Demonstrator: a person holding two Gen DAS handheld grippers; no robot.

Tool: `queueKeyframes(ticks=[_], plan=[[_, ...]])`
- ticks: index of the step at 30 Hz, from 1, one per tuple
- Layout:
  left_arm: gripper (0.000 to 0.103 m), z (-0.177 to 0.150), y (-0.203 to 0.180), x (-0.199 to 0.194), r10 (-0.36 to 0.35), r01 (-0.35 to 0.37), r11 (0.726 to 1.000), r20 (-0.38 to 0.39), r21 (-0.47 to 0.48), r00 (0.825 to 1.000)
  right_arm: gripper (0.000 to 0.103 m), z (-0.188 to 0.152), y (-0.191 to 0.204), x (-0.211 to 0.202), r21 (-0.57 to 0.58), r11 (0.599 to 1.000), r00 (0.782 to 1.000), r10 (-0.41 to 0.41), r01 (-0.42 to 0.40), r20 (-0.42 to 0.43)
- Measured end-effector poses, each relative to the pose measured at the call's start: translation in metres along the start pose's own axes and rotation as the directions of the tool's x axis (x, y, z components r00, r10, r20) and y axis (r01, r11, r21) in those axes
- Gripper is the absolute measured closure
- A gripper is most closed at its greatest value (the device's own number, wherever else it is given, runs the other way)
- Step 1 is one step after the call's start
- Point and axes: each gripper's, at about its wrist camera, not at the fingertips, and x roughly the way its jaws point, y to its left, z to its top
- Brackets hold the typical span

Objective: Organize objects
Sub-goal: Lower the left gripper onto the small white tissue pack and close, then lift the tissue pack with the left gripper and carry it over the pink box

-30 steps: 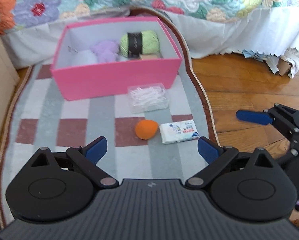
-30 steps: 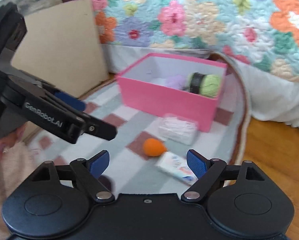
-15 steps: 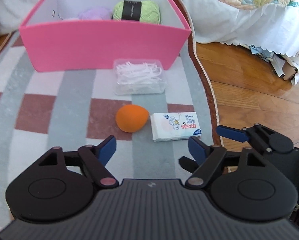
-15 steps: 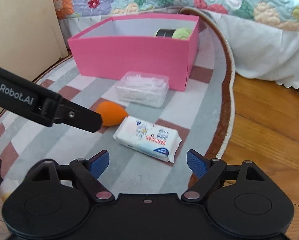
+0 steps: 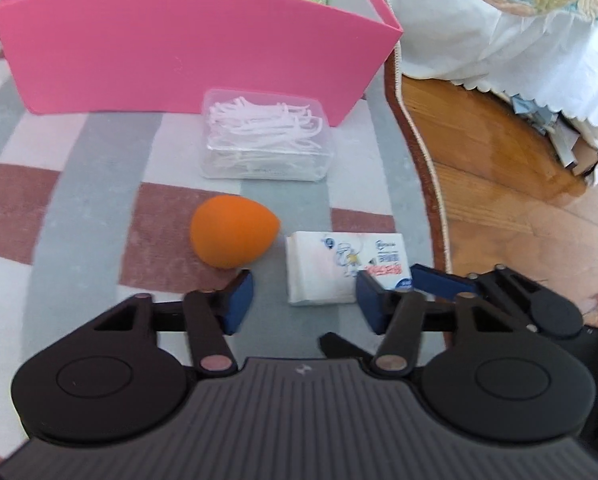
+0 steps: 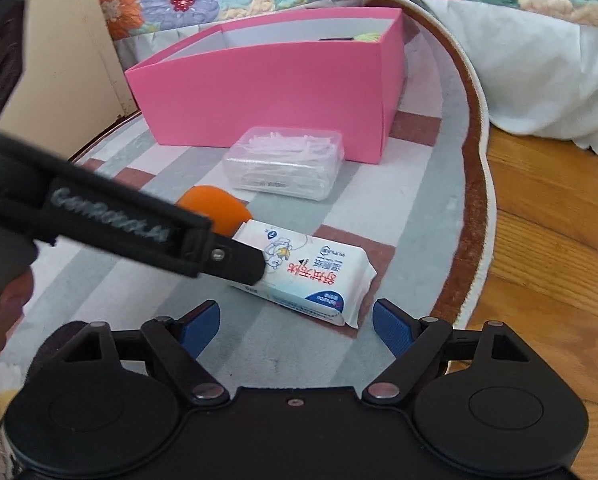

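The left tool (image 5: pixel 305 300), jaws just narrowing and holding nothing, straddles the tissue pack (image 5: pixel 345 266) on the rug (image 5: pixel 79 208), beside the orange sponge (image 5: pixel 231 236). The right tool (image 6: pixel 297 322) hangs wide, empty. Both may collide.

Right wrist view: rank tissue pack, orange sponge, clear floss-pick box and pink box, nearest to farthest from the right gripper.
From the right gripper:
1. Tissue pack, straight ahead on the rug, just beyond the fingertips.
2. Orange sponge, ahead-left, partly behind the left gripper.
3. Clear floss-pick box, behind the sponge.
4. Pink box, farthest, against the floss-pick box.
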Motion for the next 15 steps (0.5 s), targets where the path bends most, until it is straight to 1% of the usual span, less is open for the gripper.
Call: queueKeyframes(ticks=[1,2,3,5,8,12,15], plan=[[0.066,0.0001,0.0006,0.0019,-0.021,0.021,1.0,0.004,-0.015,1.0,0.021,-0.0001,0.0022,0.0013,-0.015,1.0,1.0,-0.01,0.01,0.003],[0.067,0.0004,0.001,0.0032,-0.045,0.045,0.998,0.008,-0.031,0.999,0.024,0.0004,0.0036,0.0025,-0.029,0.999,1.0,-0.018,0.018,0.007],[0.067,0.0008,0.0005,0.0044,-0.045,0.046,0.998,0.011,-0.04,0.999,0.025,0.0007,0.0055,0.0041,-0.044,0.999,1.0,-0.029,0.029,0.01],[0.068,0.0005,-0.0023,0.0051,-0.041,0.041,0.999,0.018,-0.03,0.999,0.025,0.0012,0.0074,0.0066,-0.063,0.997,0.999,-0.052,0.053,0.012],[0.068,-0.0033,-0.0032,0.0044,-0.038,0.038,0.999,0.035,-0.019,0.999,0.025,-0.0008,0.008,0.0083,-0.062,0.996,0.997,-0.065,0.067,0.033],[0.068,-0.0027,0.0003,0.0049,-0.051,0.053,0.997,0.032,-0.053,0.998,0.025,-0.0046,0.008,0.009,-0.054,0.996,0.995,-0.074,0.078,0.066],[0.069,-0.0052,-0.0013,0.0031,-0.054,0.056,0.997,0.025,-0.05,0.998,0.029,-0.0036,0.0101,0.0081,-0.053,0.994,0.994,-0.088,0.092,0.067]])
